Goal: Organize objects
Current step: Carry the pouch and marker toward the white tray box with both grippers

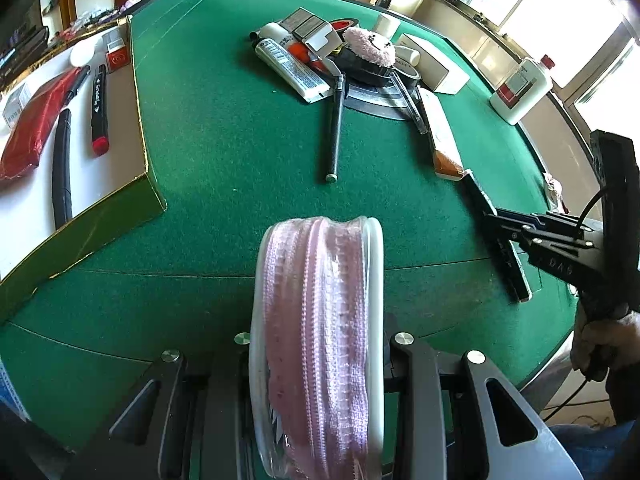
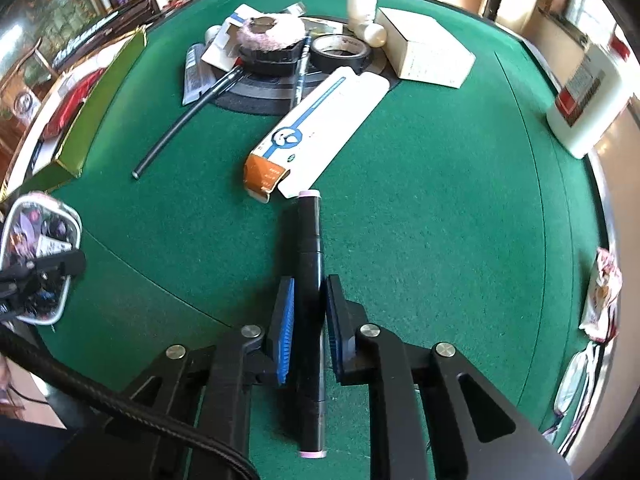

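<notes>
My left gripper [image 1: 316,344] is shut on a round clear pouch with a pink zipper [image 1: 316,320], held above the green table; it also shows in the right wrist view [image 2: 38,260]. My right gripper [image 2: 310,312] is shut on a black marker with pink ends [image 2: 310,280], held low over the felt; the gripper shows at the right of the left wrist view [image 1: 508,256]. A white-lined box with green sides [image 1: 108,208] stands at the left, holding a red-capped marker [image 1: 98,112], a black pen [image 1: 62,172] and a red packet [image 1: 32,128].
A pile in the table's middle has a tube [image 1: 292,68], a black pen [image 1: 336,136], a pink puff [image 1: 370,46], a tape roll [image 2: 340,52], a blue-white carton [image 2: 316,124] and a white box [image 2: 424,56]. A white bottle [image 2: 588,96] stands at the right edge.
</notes>
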`<action>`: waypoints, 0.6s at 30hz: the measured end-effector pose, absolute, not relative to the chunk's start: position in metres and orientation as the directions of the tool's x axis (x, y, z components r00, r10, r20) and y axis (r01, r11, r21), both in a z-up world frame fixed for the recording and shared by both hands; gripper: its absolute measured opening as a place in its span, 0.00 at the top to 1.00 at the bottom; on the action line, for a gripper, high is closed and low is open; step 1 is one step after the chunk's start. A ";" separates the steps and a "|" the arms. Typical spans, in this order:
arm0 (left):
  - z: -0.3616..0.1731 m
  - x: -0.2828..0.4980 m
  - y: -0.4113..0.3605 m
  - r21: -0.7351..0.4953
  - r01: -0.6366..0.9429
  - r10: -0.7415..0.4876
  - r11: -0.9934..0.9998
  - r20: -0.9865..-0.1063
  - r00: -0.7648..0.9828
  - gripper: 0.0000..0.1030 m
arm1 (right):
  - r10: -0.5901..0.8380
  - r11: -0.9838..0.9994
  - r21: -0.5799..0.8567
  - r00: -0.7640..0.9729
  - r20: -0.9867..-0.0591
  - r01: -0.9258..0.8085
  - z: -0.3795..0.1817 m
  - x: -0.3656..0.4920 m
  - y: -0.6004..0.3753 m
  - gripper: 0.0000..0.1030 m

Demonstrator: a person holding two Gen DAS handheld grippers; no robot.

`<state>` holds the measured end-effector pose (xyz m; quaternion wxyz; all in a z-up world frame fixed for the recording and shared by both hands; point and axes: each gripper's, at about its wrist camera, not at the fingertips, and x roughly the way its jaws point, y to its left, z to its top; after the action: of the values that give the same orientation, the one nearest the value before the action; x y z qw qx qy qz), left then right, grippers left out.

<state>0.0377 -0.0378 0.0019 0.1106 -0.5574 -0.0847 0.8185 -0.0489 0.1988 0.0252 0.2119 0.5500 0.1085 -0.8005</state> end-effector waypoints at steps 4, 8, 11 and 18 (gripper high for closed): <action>0.003 0.038 -0.034 -0.228 -0.089 0.245 -0.969 -0.899 -0.362 0.74 | -0.259 -0.893 0.119 -0.279 -0.925 0.434 0.025 -0.049 0.204 0.88; 0.005 0.039 -0.031 -0.200 -0.090 0.219 -0.976 -0.900 -0.376 0.74 | -0.297 -0.888 0.171 -0.250 -0.921 0.427 0.026 -0.047 0.202 0.88; 0.007 0.040 -0.030 -0.185 -0.092 0.207 -0.978 -0.898 -0.388 0.74 | -0.318 -0.879 0.190 -0.242 -0.917 0.437 0.030 -0.046 0.197 0.88; 0.013 0.041 -0.029 -0.155 -0.097 0.181 -0.983 -0.895 -0.409 0.74 | -0.331 -0.862 0.188 -0.242 -0.912 0.470 0.037 -0.042 0.185 0.88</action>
<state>0.0409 -0.0287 0.0129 0.0830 -0.5374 -0.0391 0.8383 -0.0423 0.1847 0.0373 0.2551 0.5602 0.0619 -0.7857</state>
